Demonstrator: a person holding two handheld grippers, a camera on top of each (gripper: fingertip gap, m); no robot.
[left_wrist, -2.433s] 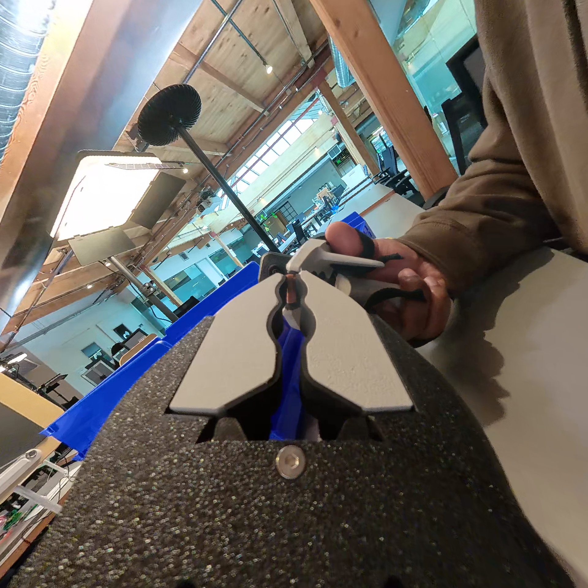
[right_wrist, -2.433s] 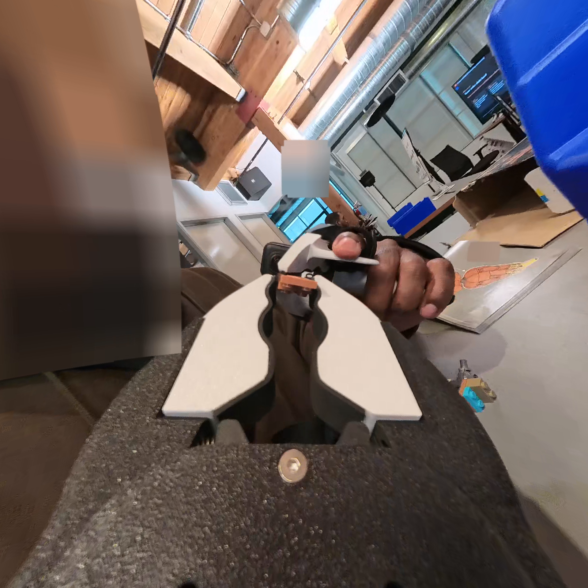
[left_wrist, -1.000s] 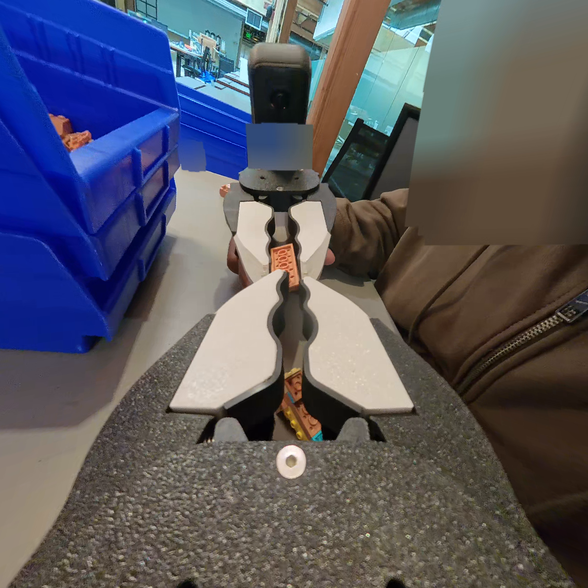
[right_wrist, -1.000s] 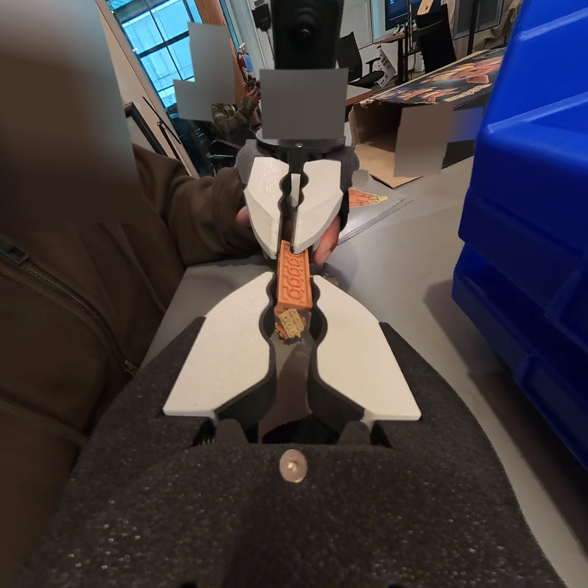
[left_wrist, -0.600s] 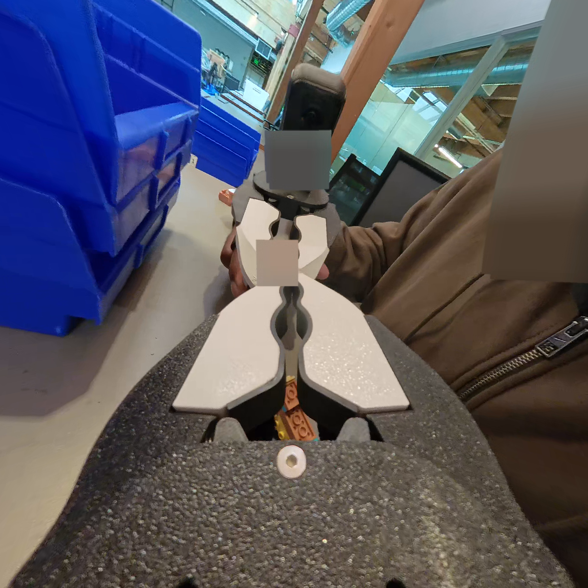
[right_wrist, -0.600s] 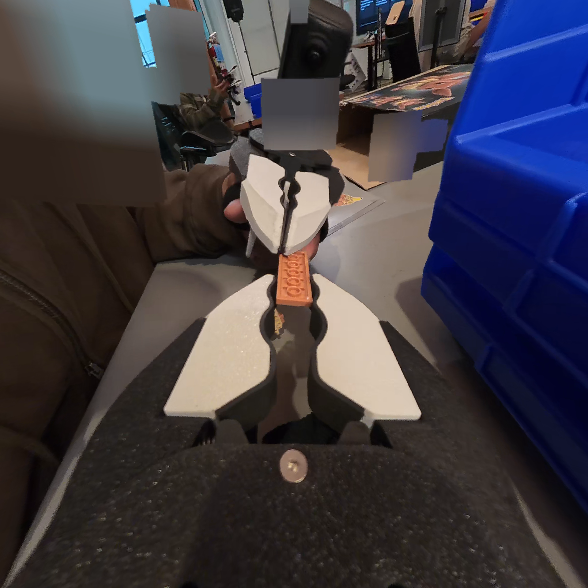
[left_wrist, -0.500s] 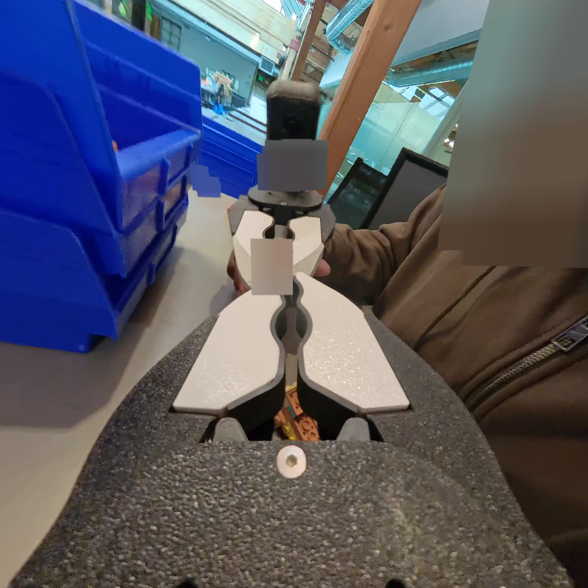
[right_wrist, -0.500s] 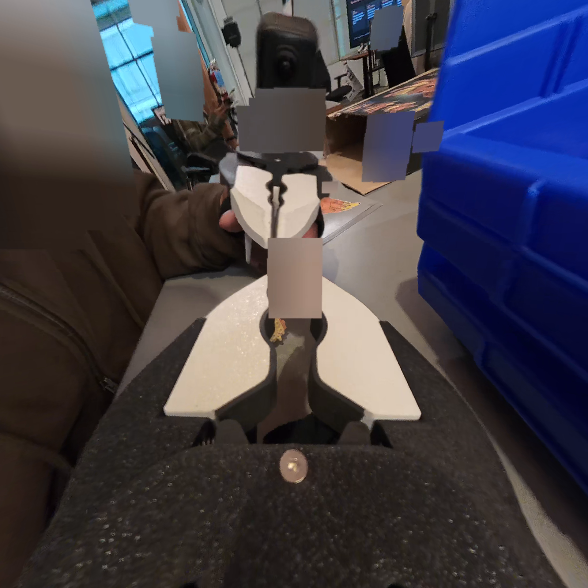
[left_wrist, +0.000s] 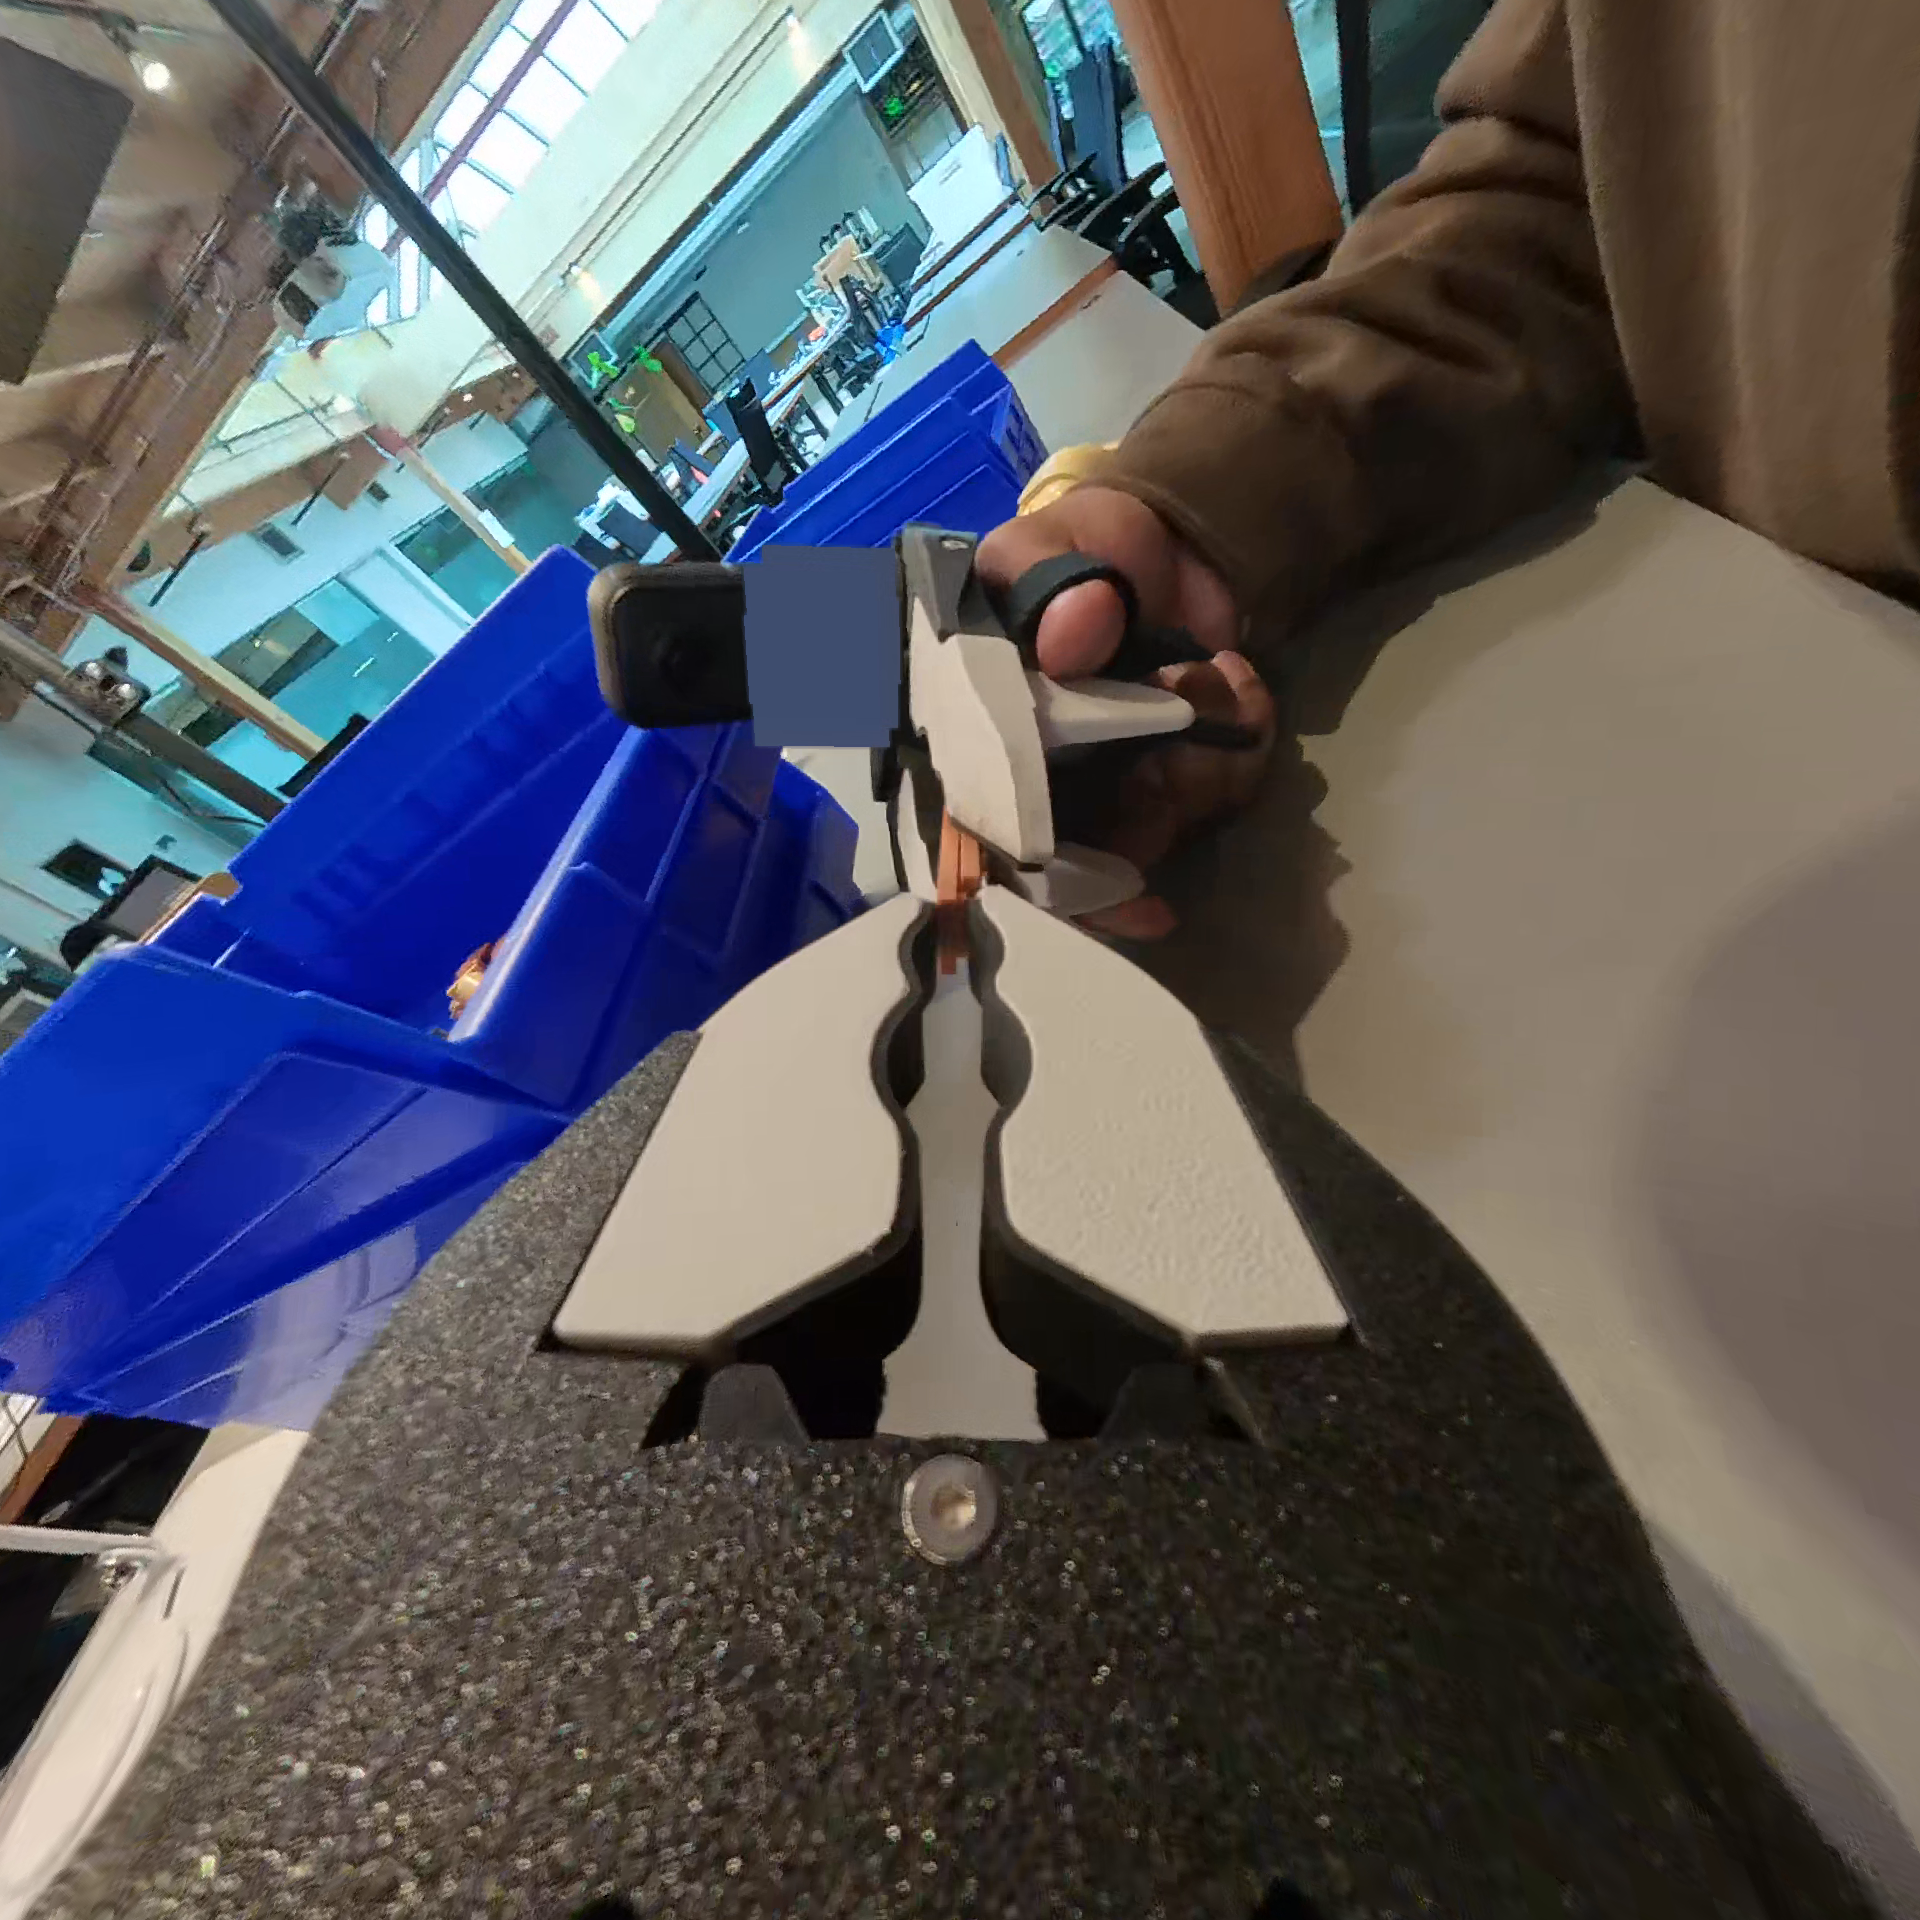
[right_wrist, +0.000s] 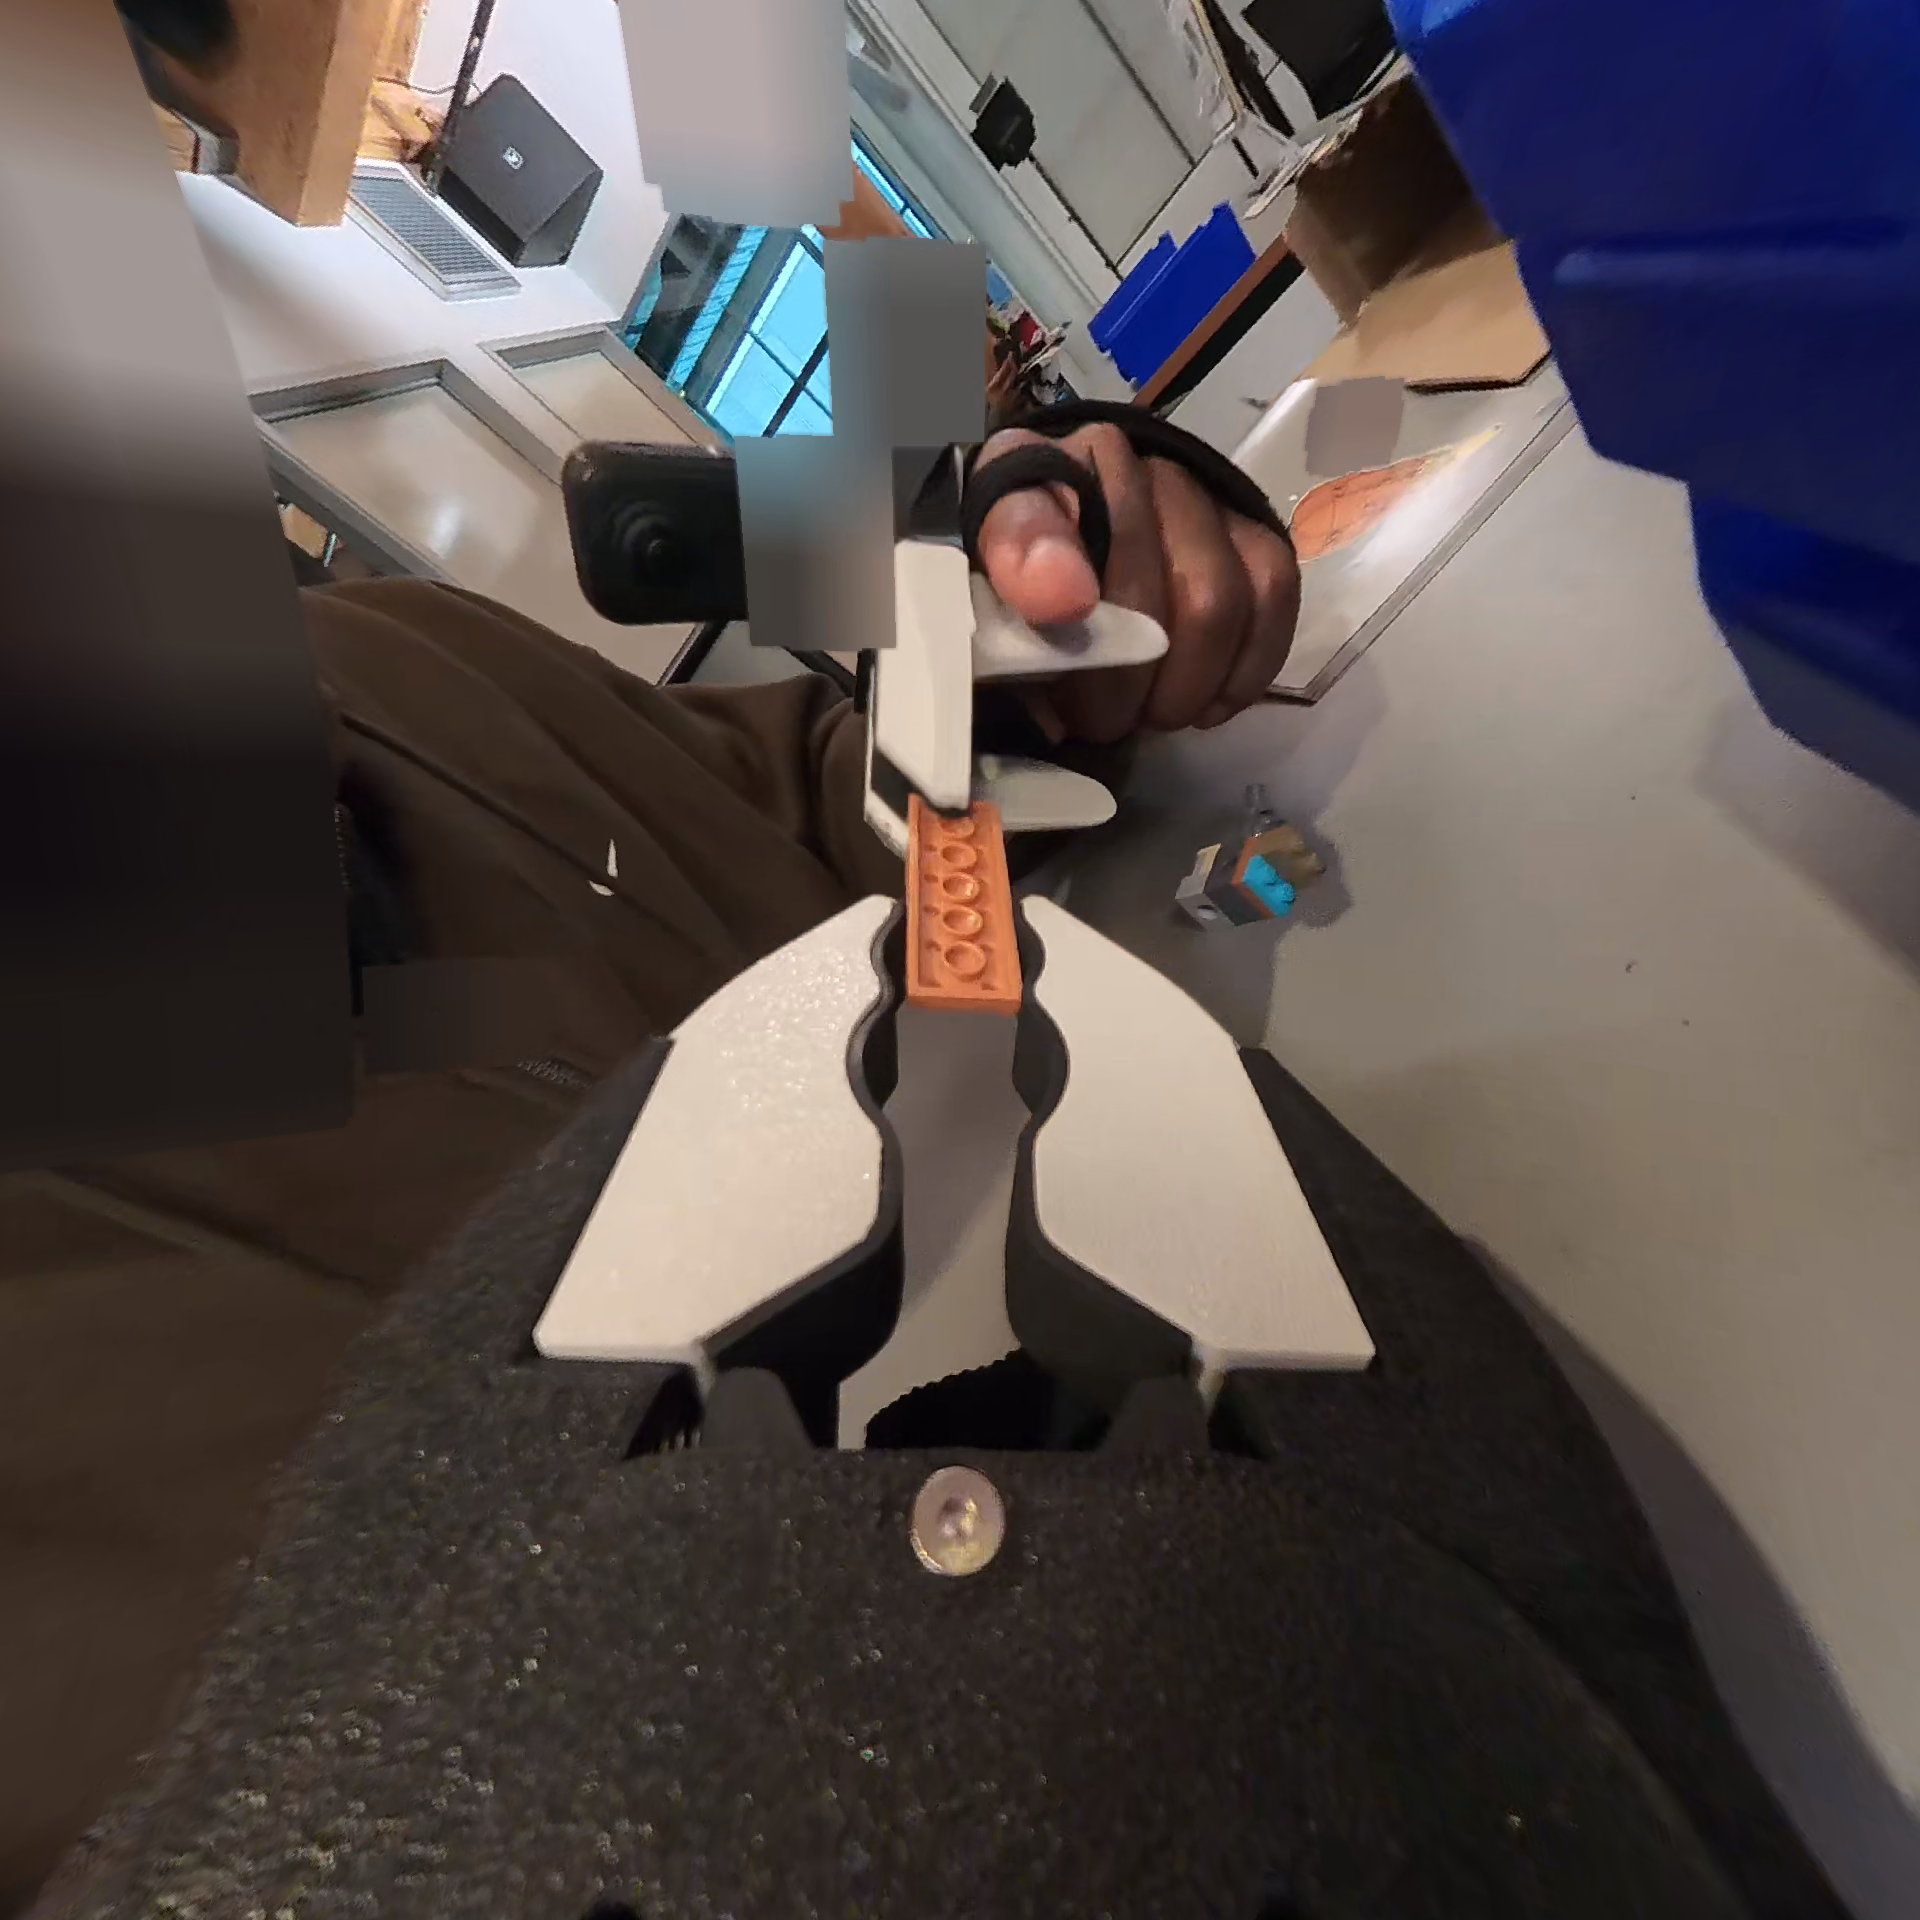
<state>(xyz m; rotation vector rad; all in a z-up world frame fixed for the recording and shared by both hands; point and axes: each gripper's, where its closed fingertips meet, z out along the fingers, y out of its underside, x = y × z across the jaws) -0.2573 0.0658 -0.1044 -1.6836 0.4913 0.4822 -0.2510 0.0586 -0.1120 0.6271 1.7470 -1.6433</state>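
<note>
Both grippers, the left gripper (left_wrist: 951, 920) and the right gripper (right_wrist: 961, 940), are pinching opposite ends of one orange studded plate (right_wrist: 961, 925), apparently sharing its weight above the table (right_wrist: 1558, 987).

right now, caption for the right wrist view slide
Two hand-held grippers pinch one orange studded plate end to end above a grey table.

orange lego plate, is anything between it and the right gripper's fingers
Nothing visible. The orange lego plate sits with its near end directly between the right gripper fingertips. The left gripper clamps its far end. The small brick assembly lies apart on the table.
</note>
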